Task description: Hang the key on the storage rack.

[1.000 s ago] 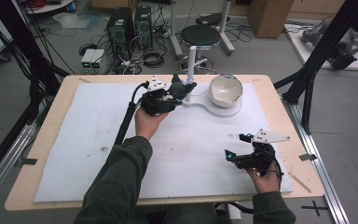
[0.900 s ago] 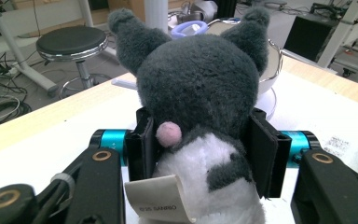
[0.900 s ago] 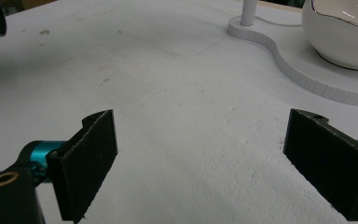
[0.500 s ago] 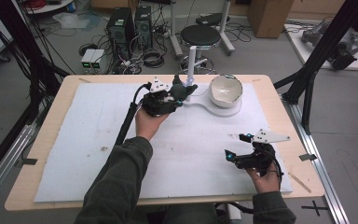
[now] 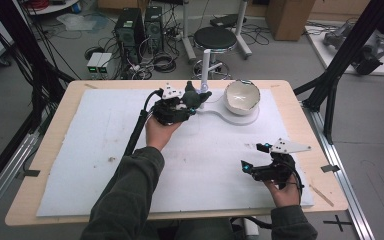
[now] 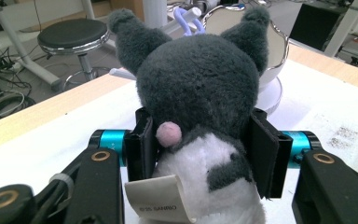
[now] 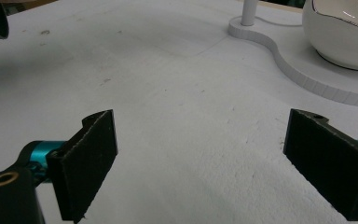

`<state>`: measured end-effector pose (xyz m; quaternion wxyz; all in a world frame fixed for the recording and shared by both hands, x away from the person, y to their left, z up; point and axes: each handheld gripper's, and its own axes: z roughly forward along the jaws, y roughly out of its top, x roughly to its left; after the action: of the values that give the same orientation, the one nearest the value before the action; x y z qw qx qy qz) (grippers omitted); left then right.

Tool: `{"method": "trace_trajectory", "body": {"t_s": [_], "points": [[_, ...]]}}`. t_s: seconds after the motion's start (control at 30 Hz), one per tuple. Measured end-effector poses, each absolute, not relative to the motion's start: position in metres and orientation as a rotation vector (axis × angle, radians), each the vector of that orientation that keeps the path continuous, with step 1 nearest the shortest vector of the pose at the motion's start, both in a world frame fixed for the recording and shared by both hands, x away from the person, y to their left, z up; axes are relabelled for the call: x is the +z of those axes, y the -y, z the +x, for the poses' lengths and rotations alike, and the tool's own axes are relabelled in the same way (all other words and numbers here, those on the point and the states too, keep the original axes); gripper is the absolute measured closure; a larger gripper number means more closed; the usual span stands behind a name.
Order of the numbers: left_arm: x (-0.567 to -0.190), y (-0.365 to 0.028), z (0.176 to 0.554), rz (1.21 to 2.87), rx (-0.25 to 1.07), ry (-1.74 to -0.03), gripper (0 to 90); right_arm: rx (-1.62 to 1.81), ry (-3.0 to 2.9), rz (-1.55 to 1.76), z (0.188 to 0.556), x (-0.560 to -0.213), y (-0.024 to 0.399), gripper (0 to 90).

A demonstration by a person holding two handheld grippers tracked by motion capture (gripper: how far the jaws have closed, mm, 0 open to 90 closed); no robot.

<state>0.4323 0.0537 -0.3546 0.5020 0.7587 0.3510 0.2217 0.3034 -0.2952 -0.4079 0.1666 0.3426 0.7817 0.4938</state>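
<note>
A dark grey plush toy with a white belly, a pink tail and a paper tag is clamped between the jaws of my left gripper. In the high view the left gripper holds the plush toy at the far middle of the table, just left of a white bowl. The bowl rises right behind the toy's ears. My right gripper rests near the front right of the white mat, open, and nothing lies between its fingers in the right gripper view.
The bowl sits on a flat white base with a thin upright post. A white mat covers most of the wooden table. Behind the table are a stool and computers with cables on the floor.
</note>
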Motion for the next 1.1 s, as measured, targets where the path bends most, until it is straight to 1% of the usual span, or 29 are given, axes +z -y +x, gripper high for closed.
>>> {"method": "trace_trajectory", "body": {"t_s": [0.63,1.1], "points": [[-0.3611,-0.0504,0.4369,1.863,0.53,-0.893,47.5,1.407,-2.224,0.966,0.3036,-0.4084,0.2961,8.8],[-0.3636,-0.0485,0.4377,1.876,0.529,-0.893,45.7,1.41,-2.223,0.969,0.303,-0.4081,0.2963,8.8]]}}
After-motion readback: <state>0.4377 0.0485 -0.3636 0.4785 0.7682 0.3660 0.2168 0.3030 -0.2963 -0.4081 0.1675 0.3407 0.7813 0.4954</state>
